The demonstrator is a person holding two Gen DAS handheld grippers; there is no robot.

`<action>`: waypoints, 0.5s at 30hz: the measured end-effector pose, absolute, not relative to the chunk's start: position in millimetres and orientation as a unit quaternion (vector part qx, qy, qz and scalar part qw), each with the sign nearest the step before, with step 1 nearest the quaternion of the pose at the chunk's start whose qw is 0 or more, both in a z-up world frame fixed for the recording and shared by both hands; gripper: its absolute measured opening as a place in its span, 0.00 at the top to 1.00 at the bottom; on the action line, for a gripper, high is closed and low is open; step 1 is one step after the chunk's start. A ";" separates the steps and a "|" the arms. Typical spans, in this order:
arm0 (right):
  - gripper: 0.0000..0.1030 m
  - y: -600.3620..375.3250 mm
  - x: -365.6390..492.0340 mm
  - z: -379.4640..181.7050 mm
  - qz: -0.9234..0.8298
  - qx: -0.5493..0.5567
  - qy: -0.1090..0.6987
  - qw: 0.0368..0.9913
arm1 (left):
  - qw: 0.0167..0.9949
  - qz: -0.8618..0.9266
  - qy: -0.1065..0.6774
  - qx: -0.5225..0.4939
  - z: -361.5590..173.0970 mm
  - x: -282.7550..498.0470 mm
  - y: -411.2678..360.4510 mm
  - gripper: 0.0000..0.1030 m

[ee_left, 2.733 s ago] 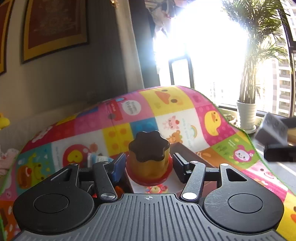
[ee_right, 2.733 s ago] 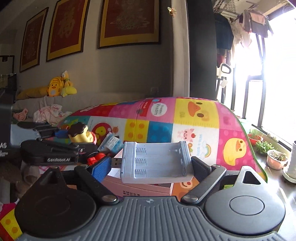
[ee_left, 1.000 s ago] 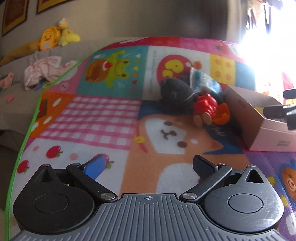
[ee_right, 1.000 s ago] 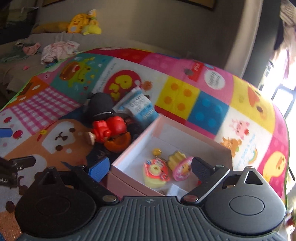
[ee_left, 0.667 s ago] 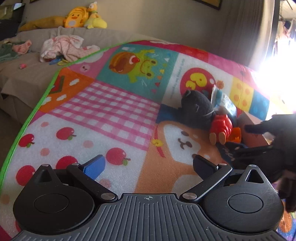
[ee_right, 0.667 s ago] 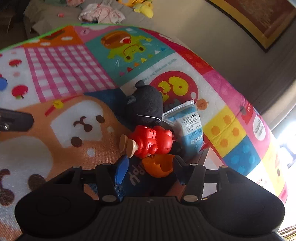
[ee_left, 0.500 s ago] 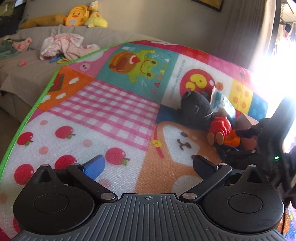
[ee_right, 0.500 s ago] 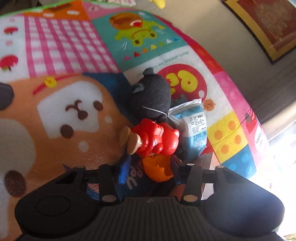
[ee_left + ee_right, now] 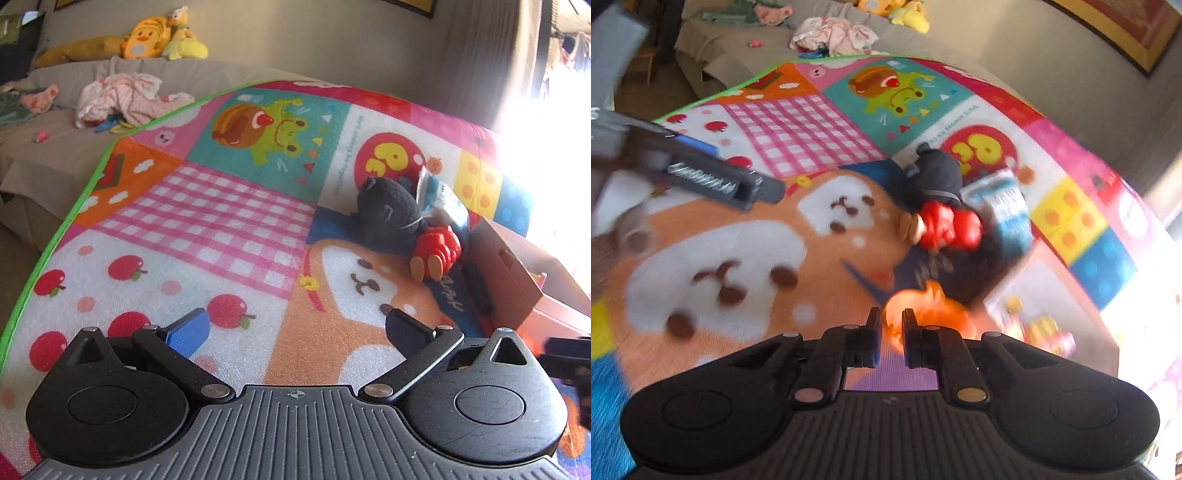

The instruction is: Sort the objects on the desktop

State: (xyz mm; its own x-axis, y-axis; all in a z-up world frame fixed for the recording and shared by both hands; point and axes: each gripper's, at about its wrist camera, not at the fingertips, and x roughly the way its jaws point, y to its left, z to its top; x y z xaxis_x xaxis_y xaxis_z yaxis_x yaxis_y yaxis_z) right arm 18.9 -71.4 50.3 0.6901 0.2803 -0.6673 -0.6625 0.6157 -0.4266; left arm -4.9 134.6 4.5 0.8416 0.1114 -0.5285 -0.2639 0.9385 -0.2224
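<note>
My right gripper (image 9: 888,339) is shut on a small orange toy (image 9: 923,310) and holds it above the mat, left of the pink box (image 9: 1052,295); this view is blurred. A red toy figure (image 9: 949,225), a black plush (image 9: 934,175) and a blue-white packet (image 9: 1004,210) lie together beyond it. My left gripper (image 9: 295,328) is open and empty above the colourful play mat (image 9: 236,206). From there the black plush (image 9: 391,218), red figure (image 9: 436,251), packet (image 9: 443,199) and pink box (image 9: 517,273) sit to the right.
The pink box holds small colourful toys (image 9: 1038,328). The left gripper's body (image 9: 701,173) shows at the left of the right wrist view. A grey sofa with clothes (image 9: 122,96) and yellow plush toys (image 9: 147,37) stands behind. Bright window glare at the right.
My right gripper closed on the orange toy beside the red figure and lifted it back, away from the pile. My left gripper stayed open and barely moved.
</note>
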 end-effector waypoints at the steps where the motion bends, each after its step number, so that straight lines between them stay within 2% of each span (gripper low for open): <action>1: 0.89 -81.1 13.2 51.2 0.268 -0.333 0.282 0.859 | 0.950 0.098 0.263 -0.138 5.0 -4.9 132.3 0.00; 6: 0.89 -131.8 8.5 43.7 0.188 -0.285 0.304 0.889 | 0.955 0.098 0.264 -0.097 7.3 -3.1 119.2 0.00; 7: 0.84 -144.1 9.8 42.7 0.177 -0.263 0.312 0.896 | 0.955 0.096 0.266 -0.086 8.0 -1.9 115.8 0.00; 8: 0.66 -156.2 10.5 41.7 0.165 -0.241 0.318 0.902 | 0.956 0.090 0.268 -0.075 9.1 0.3 111.6 0.00; 9: 0.53 -168.2 11.4 40.5 0.151 -0.219 0.320 0.909 | 0.958 0.080 0.268 -0.065 10.4 3.6 106.8 0.00; 10: 0.32 -178.0 11.2 38.1 0.135 -0.200 0.318 0.917 | 0.959 0.068 0.269 -0.053 12.5 7.5 100.8 0.00; 11: 0.27 -189.3 10.5 34.3 0.116 -0.179 0.317 0.924 | 0.962 0.054 0.266 -0.035 15.5 12.4 93.0 0.00; 15: 0.27 -220.1 13.3 22.3 0.103 -0.093 0.349 0.927 | 0.969 0.024 0.236 0.072 25.2 41.3 52.6 0.01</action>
State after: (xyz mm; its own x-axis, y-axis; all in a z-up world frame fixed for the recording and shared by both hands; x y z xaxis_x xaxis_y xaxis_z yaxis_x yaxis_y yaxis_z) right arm 13.3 -220.1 22.3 0.7352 0.1263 -0.6660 -0.2567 0.9612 -0.1011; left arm 41.3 52.6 25.2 0.8872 0.0802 -0.4543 -0.0124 0.9886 0.1502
